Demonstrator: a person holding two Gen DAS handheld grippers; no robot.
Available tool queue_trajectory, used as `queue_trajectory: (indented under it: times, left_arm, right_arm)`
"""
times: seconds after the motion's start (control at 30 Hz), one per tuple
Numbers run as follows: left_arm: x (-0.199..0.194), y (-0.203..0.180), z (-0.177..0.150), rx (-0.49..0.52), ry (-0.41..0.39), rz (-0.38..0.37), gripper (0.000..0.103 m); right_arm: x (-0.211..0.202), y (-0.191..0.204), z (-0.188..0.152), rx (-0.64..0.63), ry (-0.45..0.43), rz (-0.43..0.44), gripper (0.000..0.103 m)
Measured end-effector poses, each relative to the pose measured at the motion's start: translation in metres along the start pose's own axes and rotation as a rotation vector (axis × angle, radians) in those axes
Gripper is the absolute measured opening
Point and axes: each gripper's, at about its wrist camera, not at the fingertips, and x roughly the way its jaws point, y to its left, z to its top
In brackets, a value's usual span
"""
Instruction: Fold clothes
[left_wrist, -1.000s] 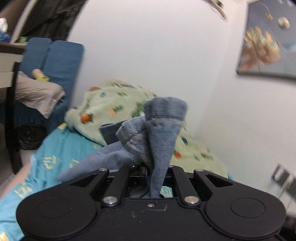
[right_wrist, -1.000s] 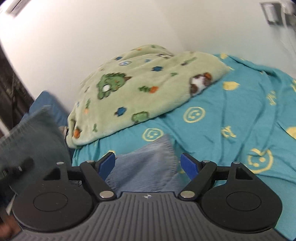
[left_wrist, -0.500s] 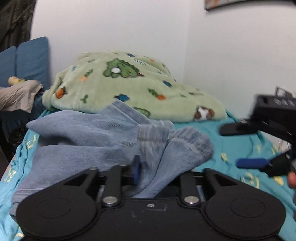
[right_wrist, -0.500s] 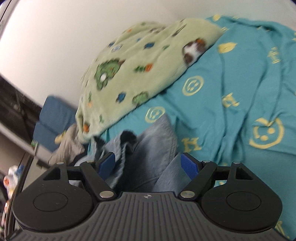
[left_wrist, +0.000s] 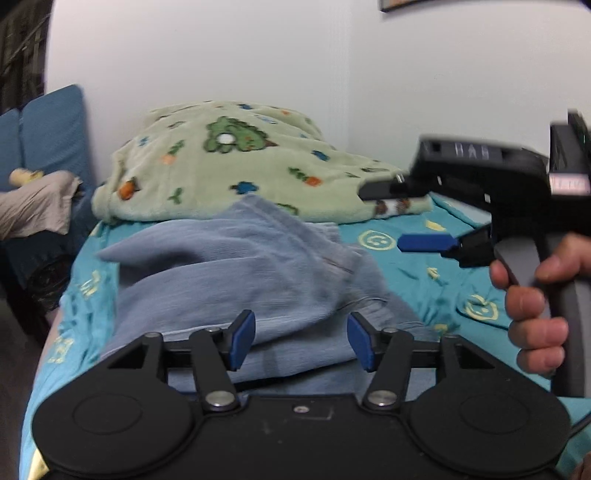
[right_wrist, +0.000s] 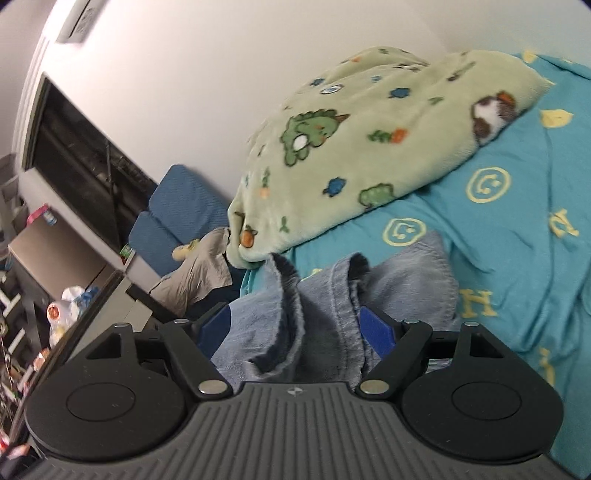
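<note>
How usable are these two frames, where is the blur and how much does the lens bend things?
Left wrist view: the right hand-held gripper at the right edge is motion-smeared, the denim garment slightly soft, the green blanket fairly readable. Right wrist view: mostly sharp on the denim's hems, but the fisheye bows the wall and tilts the shelves at left; lighting is even and dim, without glare.

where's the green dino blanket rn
The green dino blanket lies bunched at the far end of the teal bedsheet against the wall, just behind the blue jeans.
</note>
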Motion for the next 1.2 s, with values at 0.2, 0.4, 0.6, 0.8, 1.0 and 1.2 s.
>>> queue_trajectory:
  times: [0.2,0.4,0.6,0.8,1.0,1.2]
  left_arm:
    - [0.004,0.024,-0.005,-0.043,-0.009,0.071,0.054]
    - [0.013,0.034,-0.011,-0.048,0.002,0.068,0.054]
    - [0.017,0.044,-0.009,-0.091,0.004,0.048,0.054]
    - [0.01,0.059,-0.006,-0.156,-0.019,0.051,0.056]
    - [-0.008,0.083,0.003,-0.27,-0.094,0.042,0.059]
    - [-0.007,0.1,0.004,-0.328,-0.091,0.064,0.06]
  right_arm:
    - [0.026,-0.003,-0.014,-0.028,0.052,-0.005,0.078]
    - [0.047,0.005,-0.025,-0.082,0.082,-0.022,0.068]
    - [0.054,0.002,-0.034,-0.082,0.054,-0.07,0.009]
    - [0.021,0.037,-0.021,-0.159,-0.095,-0.043,0.006]
    - [-0.014,0.062,-0.01,-0.253,-0.193,-0.124,0.004]
    - [0.005,0.015,-0.034,-0.125,0.07,-0.297,0.004]
